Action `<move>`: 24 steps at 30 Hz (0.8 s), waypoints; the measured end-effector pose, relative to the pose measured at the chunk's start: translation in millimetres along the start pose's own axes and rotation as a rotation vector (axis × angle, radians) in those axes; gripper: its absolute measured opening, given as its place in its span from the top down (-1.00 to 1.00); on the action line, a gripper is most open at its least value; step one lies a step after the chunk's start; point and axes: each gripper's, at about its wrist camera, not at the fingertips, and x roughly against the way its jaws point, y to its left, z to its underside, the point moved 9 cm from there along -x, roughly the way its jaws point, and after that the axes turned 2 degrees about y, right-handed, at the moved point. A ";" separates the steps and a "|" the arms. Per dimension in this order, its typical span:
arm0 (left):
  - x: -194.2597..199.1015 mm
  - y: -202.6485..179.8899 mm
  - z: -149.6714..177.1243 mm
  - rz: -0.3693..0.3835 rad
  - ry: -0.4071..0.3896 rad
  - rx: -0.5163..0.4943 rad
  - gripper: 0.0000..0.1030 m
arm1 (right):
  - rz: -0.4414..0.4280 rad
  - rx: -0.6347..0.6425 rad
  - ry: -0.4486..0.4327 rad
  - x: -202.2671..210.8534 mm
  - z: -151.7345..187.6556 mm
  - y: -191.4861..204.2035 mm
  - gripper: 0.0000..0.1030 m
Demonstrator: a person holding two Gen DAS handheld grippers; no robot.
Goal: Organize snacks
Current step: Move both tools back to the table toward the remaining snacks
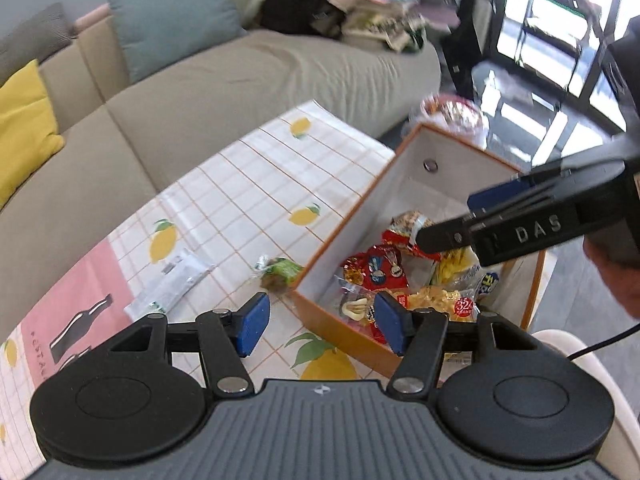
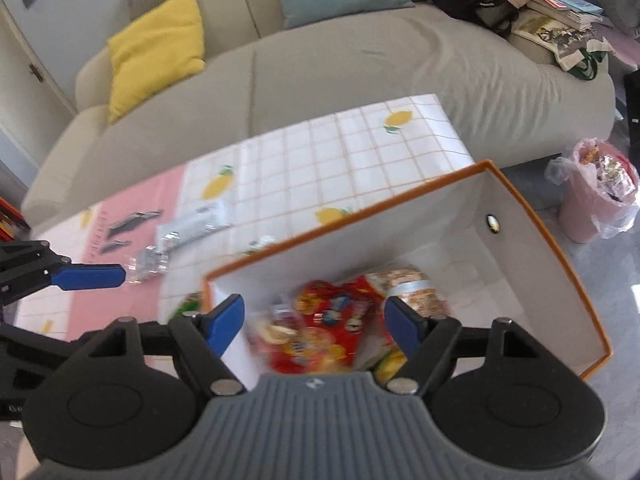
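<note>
An orange box with white inner walls (image 1: 352, 216) (image 2: 560, 248) stands on the lemon-print tablecloth (image 1: 248, 184) (image 2: 360, 148) and holds several snack packets (image 1: 380, 268) (image 2: 336, 320). A green snack packet (image 1: 280, 270) lies on the cloth beside the box's left wall. A white-silver packet (image 1: 172, 280) (image 2: 196, 222) lies further left. My left gripper (image 1: 320, 326) is open and empty over the box's near corner. My right gripper (image 2: 314, 326) is open and empty above the box's snacks; it also shows in the left wrist view (image 1: 520, 220).
A beige sofa (image 1: 240, 92) (image 2: 360, 68) with yellow (image 2: 156, 48) and teal cushions (image 1: 176, 20) runs behind the table. A pink bin lined with plastic (image 2: 596, 200) stands on the floor right of the box. Bags and books (image 2: 552, 12) sit on the sofa's end.
</note>
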 end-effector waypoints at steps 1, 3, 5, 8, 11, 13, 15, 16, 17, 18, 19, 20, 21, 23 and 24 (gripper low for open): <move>6.5 5.2 1.2 -0.001 -0.012 0.014 -0.37 | -0.010 0.004 -0.004 3.4 0.5 7.2 -0.46; 17.4 16.5 3.6 -0.008 -0.037 0.037 -0.38 | -0.028 0.020 -0.014 9.0 0.9 21.9 -0.46; 27.3 29.9 8.2 -0.022 -0.058 0.058 -0.41 | -0.045 0.053 -0.023 13.3 1.1 40.1 -0.46; 34.7 50.7 17.8 -0.043 -0.070 0.094 -0.41 | -0.054 0.104 -0.021 13.7 2.0 64.7 -0.46; 38.7 69.0 31.0 -0.050 -0.066 0.124 -0.41 | -0.063 0.149 -0.005 8.2 3.6 87.1 -0.46; 40.5 79.6 40.8 -0.058 -0.063 0.135 -0.41 | -0.065 0.169 0.007 2.1 4.6 99.8 -0.46; 40.4 88.8 50.5 -0.062 -0.056 0.146 -0.41 | -0.063 0.197 0.017 -5.0 5.5 111.6 -0.46; 39.7 93.3 54.8 -0.064 -0.054 0.154 -0.41 | -0.060 0.213 0.023 -9.7 6.1 118.0 -0.46; 39.0 97.8 59.5 -0.064 -0.051 0.162 -0.41 | -0.057 0.225 0.029 -14.1 7.5 122.6 -0.46; 38.7 102.6 64.3 -0.063 -0.047 0.169 -0.41 | -0.058 0.236 0.038 -18.8 8.6 127.6 -0.46; 36.9 106.7 68.1 -0.063 -0.042 0.175 -0.41 | -0.060 0.244 0.048 -23.6 9.4 132.7 -0.46; 36.6 110.5 72.4 -0.062 -0.039 0.181 -0.41 | -0.059 0.251 0.056 -28.6 10.1 137.3 -0.46; 34.6 114.3 76.4 -0.062 -0.035 0.185 -0.41 | -0.056 0.257 0.064 -32.8 10.8 141.0 -0.46; 30.9 120.2 82.8 -0.059 -0.029 0.192 -0.41 | -0.049 0.273 0.080 -42.2 12.1 147.7 -0.47; 29.2 122.9 86.2 -0.058 -0.026 0.196 -0.41 | -0.045 0.280 0.085 -46.1 12.3 149.9 -0.50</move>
